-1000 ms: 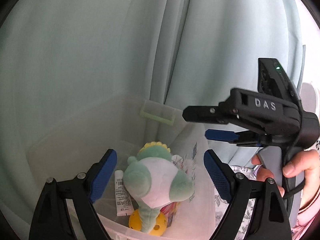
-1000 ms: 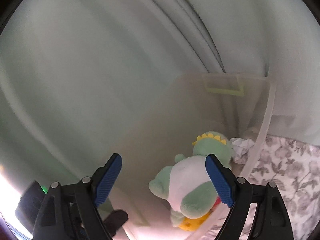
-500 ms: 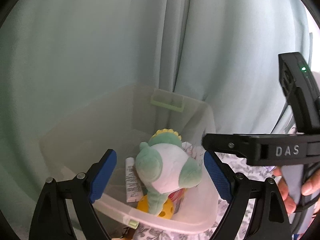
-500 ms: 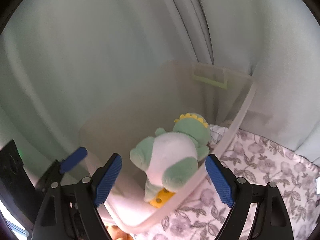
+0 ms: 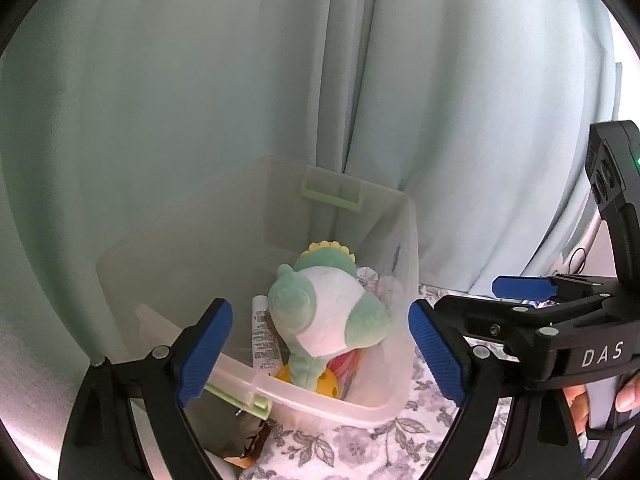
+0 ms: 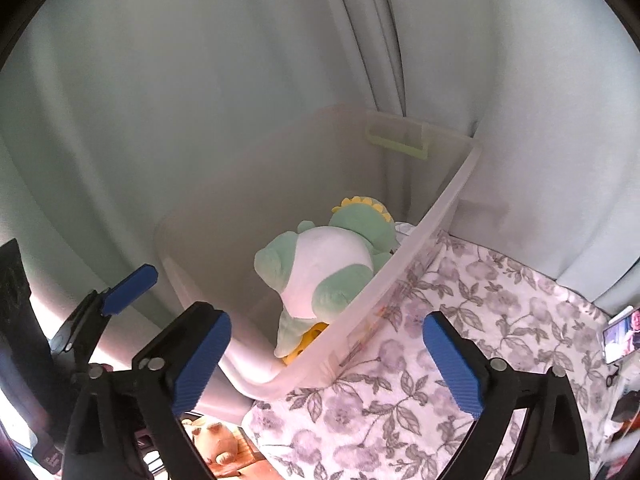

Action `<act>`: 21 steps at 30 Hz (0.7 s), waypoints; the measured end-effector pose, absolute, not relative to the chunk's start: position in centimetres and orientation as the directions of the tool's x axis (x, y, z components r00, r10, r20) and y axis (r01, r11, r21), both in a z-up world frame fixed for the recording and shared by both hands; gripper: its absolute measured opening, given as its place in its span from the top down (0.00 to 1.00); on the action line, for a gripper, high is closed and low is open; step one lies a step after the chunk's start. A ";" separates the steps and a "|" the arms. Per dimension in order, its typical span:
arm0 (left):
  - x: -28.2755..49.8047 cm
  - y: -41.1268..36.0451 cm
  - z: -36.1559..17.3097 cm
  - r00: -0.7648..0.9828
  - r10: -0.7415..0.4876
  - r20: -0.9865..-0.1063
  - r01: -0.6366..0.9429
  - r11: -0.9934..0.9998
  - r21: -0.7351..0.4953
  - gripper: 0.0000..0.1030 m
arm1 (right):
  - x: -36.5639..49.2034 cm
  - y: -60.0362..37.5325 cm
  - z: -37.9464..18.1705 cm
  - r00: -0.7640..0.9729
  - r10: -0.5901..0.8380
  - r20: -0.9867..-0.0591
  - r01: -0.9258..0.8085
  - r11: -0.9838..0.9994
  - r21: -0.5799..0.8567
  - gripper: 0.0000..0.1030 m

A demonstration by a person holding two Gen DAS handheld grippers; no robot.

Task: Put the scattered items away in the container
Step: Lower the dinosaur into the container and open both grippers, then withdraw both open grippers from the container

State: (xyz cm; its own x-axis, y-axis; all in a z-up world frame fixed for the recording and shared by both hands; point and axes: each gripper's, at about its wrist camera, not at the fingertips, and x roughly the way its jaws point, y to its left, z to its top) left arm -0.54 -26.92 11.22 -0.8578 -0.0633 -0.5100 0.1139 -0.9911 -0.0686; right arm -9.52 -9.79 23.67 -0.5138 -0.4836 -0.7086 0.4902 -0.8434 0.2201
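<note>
Left gripper (image 5: 320, 350): black frame, ribbed blue pads, silver screws. Right gripper (image 6: 326, 360): identical build; white "DAS" lettering, green indicator light at 3 o'clock, black cable.

1 bin (image 5: 400, 240) | 1 plush dino (image 5: 328, 312); 1 tube (image 5: 262, 340); 1 yellow ball (image 5: 326, 384)

The container (image 5: 400, 240) is frosted, see-through plastic with pale green latches (image 5: 332, 194). Inside, the plush dinosaur (image 5: 324, 320) is mint green with a white belly and a yellow crest; under it sits a yellow ball (image 5: 326, 386), beside it a white tube (image 5: 264, 338) with dark print. The cloth (image 6: 460, 340) is white with grey flowers and leaves. The curtain (image 5: 200, 80) is pale blue-green. Both claws are black with blue ribbed pads (image 5: 204, 350).
</note>
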 end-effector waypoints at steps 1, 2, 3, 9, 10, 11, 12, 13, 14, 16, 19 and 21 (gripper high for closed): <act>-0.4 -27.0 11.3 -0.857 -0.067 -0.511 0.116 -0.991 -0.065 0.12 | -9.4 -9.7 23.7 -0.516 -0.481 -0.709 0.488 -0.845 0.218 0.01; -0.3 -27.0 11.4 -0.857 -0.070 -0.511 0.117 -0.991 -0.061 0.12 | -9.2 -9.6 23.8 -0.518 -0.479 -0.709 0.488 -0.846 0.215 0.00; -0.2 -27.0 11.4 -0.856 -0.073 -0.512 0.119 -0.991 -0.057 0.12 | -9.0 -9.5 23.8 -0.519 -0.477 -0.709 0.489 -0.846 0.212 0.00; 0.2 -27.2 11.5 -0.852 -0.084 -0.516 0.125 -0.991 -0.046 0.12 | -8.4 -9.1 23.8 -0.515 -0.470 -0.717 0.490 -0.847 0.204 0.00; 0.2 -27.3 11.5 -0.852 -0.083 -0.517 0.125 -0.991 -0.047 0.12 | -8.4 -9.0 23.8 -0.515 -0.468 -0.718 0.488 -0.849 0.203 0.00; 0.3 -27.3 11.4 -0.852 -0.083 -0.517 0.125 -0.991 -0.047 0.12 | -8.3 -8.9 23.8 -0.515 -0.467 -0.719 0.488 -0.849 0.202 0.00; 0.3 -27.4 11.4 -0.853 -0.085 -0.515 0.128 -0.991 -0.048 0.12 | -8.2 -8.8 23.9 -0.518 -0.462 -0.720 0.486 -0.851 0.197 0.00; 0.3 -27.5 11.4 -0.854 -0.086 -0.514 0.130 -0.990 -0.050 0.12 | -8.1 -8.7 23.9 -0.523 -0.455 -0.721 0.484 -0.855 0.189 0.00; 0.3 -27.6 11.4 -0.854 -0.088 -0.513 0.133 -0.990 -0.052 0.13 | -8.1 -8.6 23.9 -0.526 -0.450 -0.722 0.483 -0.856 0.182 0.00; 0.2 -27.8 11.4 -0.856 -0.090 -0.509 0.137 -0.989 -0.055 0.12 | -8.0 -8.6 23.9 -0.523 -0.444 -0.728 0.486 -0.857 0.173 0.00; 0.2 -27.7 11.3 -0.860 -0.099 -0.501 0.141 -0.989 -0.047 0.12 | -7.8 -8.8 23.8 -0.515 -0.444 -0.733 0.495 -0.852 0.168 0.00; 0.3 -27.7 11.3 -0.860 -0.105 -0.500 0.144 -0.989 -0.040 0.12 | -7.7 -9.0 23.7 -0.511 -0.442 -0.737 0.499 -0.851 0.164 0.00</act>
